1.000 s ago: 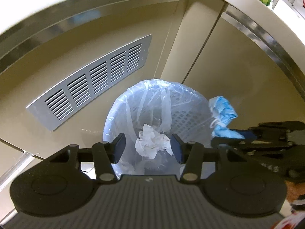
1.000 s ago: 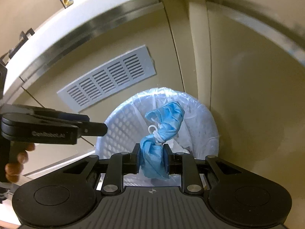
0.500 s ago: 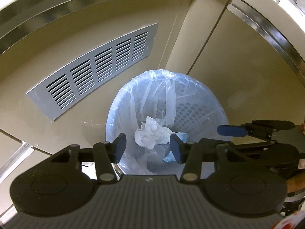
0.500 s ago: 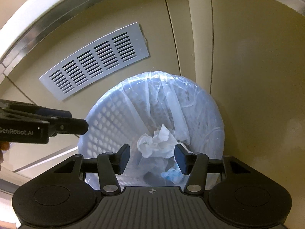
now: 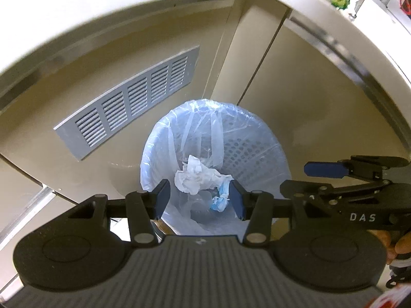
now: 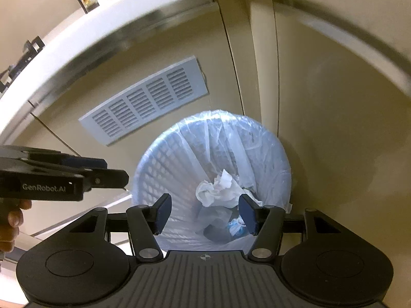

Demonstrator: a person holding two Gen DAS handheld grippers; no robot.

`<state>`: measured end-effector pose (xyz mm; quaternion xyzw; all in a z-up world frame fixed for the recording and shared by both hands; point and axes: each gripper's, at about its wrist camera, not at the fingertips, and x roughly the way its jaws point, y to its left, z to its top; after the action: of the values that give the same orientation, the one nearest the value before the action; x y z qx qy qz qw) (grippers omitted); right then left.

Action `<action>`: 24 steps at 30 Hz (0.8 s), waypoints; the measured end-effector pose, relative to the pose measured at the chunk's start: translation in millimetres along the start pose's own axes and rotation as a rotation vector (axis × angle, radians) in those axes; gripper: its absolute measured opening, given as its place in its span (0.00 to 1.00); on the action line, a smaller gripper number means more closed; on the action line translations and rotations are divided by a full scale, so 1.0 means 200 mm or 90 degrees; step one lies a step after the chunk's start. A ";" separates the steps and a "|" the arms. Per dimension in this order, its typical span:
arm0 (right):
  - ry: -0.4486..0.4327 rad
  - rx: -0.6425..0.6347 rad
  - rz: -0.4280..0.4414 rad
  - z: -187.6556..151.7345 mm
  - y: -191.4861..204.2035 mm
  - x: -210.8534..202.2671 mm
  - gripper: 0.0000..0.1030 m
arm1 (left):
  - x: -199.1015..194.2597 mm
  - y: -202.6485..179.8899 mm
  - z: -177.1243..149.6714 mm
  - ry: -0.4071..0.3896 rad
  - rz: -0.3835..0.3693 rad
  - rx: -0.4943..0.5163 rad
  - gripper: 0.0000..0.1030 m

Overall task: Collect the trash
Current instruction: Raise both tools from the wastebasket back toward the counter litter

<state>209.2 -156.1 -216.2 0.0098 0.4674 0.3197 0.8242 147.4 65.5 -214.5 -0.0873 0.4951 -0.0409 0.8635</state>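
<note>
Tissue [image 5: 197,178] and blue wad [image 5: 221,200] are lying inside the bin [image 5: 257,154]. Left gripper [image 5: 199,200] is hovering open and empty; right gripper [image 6: 205,211] is opening, nothing between its jaws. Any remaining trash isn't showing.

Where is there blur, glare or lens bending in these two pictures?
Left wrist view: the counter edge bows and smears near the frame's rim; the bin stays sharp, with its liner glinting. Right wrist view: the same bowing, a blurred metal strip, and a sharp tissue.
</note>
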 end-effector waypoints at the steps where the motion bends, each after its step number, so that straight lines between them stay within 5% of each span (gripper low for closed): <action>1: -0.004 0.001 0.001 0.01 0.01 -0.03 0.57 | -0.03 0.00 0.00 -0.003 -0.001 0.000 0.45; 24: -0.213 0.057 -0.060 0.22 0.16 -0.75 0.57 | -0.66 -0.06 0.32 -0.172 -0.032 0.051 0.46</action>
<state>173.0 -198.3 -66.5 0.0775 0.3372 0.2535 0.9034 135.4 82.6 -68.4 -0.0700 0.3701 -0.0697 0.9237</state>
